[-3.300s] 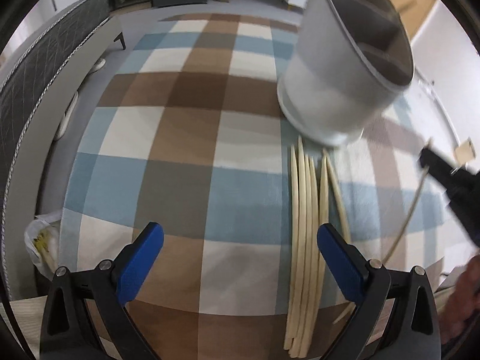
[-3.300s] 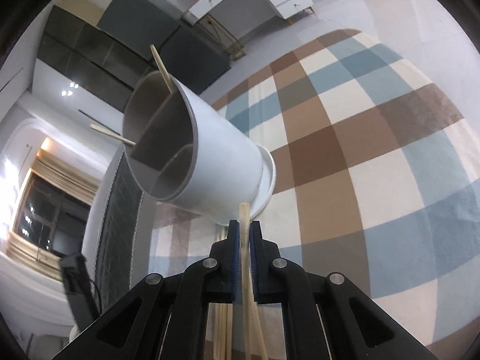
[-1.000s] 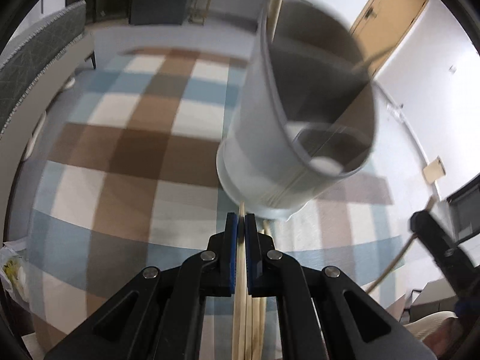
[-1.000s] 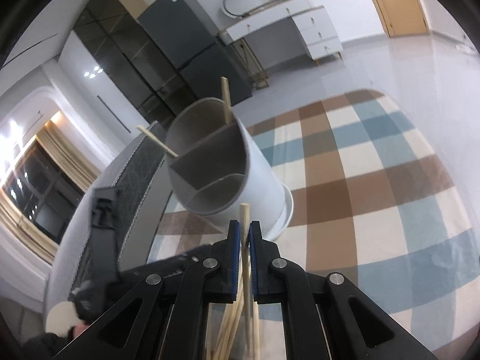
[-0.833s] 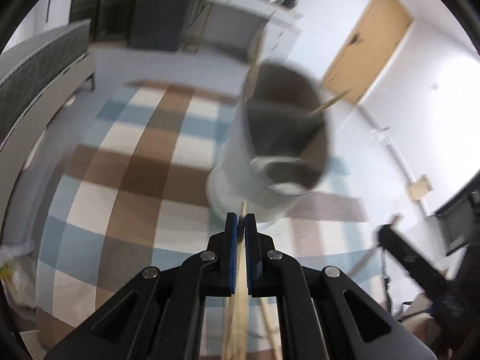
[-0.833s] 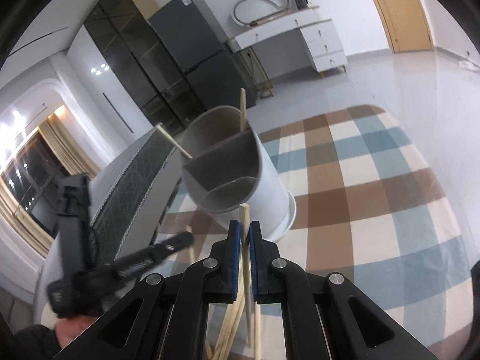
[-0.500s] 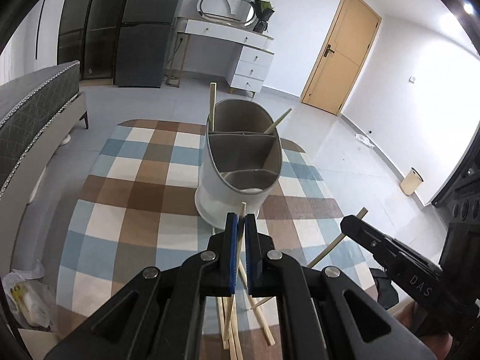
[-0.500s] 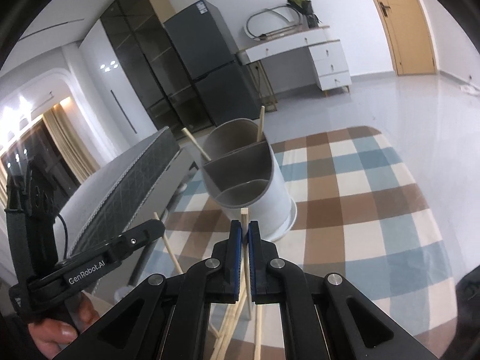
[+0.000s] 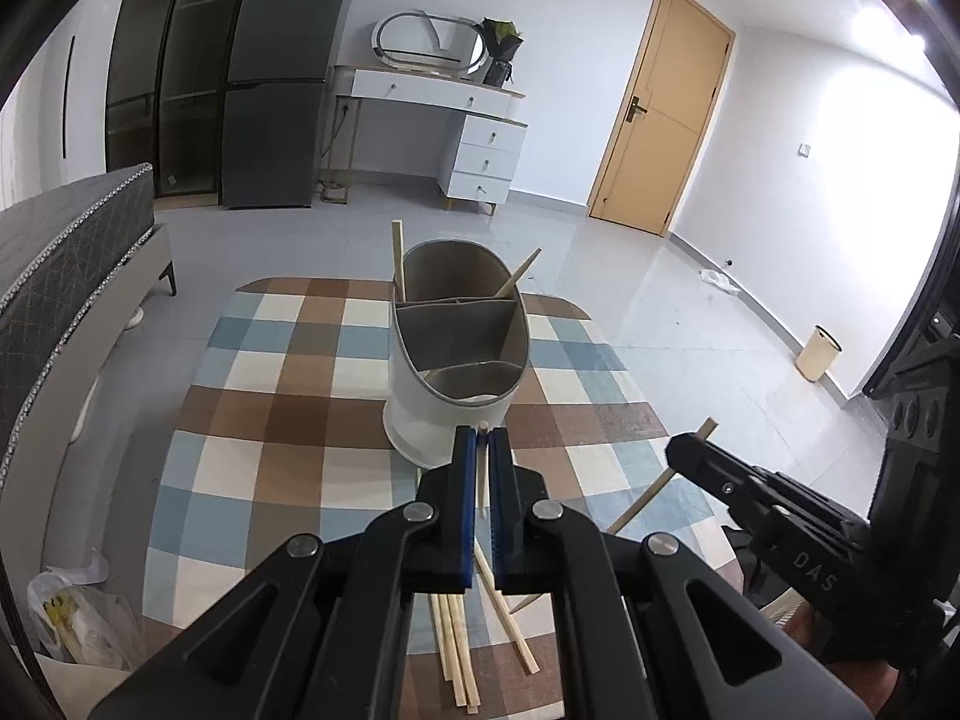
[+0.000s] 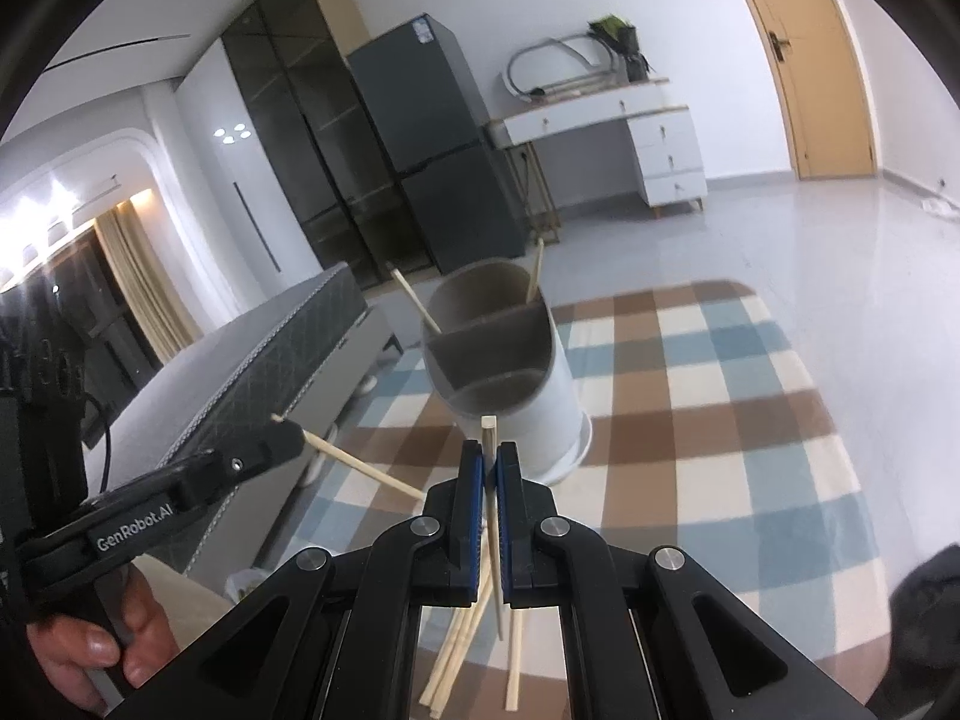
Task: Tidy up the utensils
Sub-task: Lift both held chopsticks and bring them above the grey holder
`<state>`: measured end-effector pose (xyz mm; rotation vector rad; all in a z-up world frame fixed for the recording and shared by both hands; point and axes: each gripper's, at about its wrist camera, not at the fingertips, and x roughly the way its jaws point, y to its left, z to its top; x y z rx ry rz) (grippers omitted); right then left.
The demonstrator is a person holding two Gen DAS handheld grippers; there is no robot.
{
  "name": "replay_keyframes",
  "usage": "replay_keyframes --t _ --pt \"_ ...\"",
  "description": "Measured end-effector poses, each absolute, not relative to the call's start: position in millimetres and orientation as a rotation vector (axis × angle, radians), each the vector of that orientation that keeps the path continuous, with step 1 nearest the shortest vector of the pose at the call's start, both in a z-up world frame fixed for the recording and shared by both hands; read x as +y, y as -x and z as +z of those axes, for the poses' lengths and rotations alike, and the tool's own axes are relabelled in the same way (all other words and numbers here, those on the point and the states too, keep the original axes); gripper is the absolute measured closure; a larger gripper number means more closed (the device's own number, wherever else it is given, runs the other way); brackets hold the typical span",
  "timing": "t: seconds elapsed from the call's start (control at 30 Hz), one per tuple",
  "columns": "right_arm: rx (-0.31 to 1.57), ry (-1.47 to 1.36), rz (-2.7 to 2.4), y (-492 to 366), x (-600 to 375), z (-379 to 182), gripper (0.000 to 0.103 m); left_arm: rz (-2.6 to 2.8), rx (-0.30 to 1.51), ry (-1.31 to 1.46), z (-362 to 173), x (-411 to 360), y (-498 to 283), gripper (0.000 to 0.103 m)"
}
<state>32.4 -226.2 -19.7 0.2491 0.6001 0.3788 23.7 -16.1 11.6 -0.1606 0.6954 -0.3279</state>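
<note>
White lettering reading "GenRobot.AI" runs along the black body of the left gripper in the right wrist view, "DAS" is printed on the right gripper in the left wrist view, and the fridge sticker is unreadable.

My right tongs pinch one chopstick upright, its tip before the divided white holder on the checked surface. At left, my left tongs clamp another chopstick; loose chopsticks lie below.
</note>
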Motion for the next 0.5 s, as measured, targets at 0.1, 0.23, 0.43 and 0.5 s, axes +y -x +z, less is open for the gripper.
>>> replay_keyframes --t 0.1,0.23,0.43,0.5 --pt "0.605 -0.244 0.374 -31 -225 -20 0.099 -0.325 0.693 0.151 15 -17 -25 0.103" --pt "0.603 -0.25 0.369 -30 -228 -19 0.099 -0.324 0.686 0.139 21 -18 -24 0.103" --pt "0.612 -0.251 0.377 -33 -226 -16 0.099 -0.329 0.695 0.125 24 -19 -24 0.103" --pt "0.603 -0.246 0.383 -34 -225 -10 0.099 -0.331 0.691 0.124 27 -19 -24 0.103"
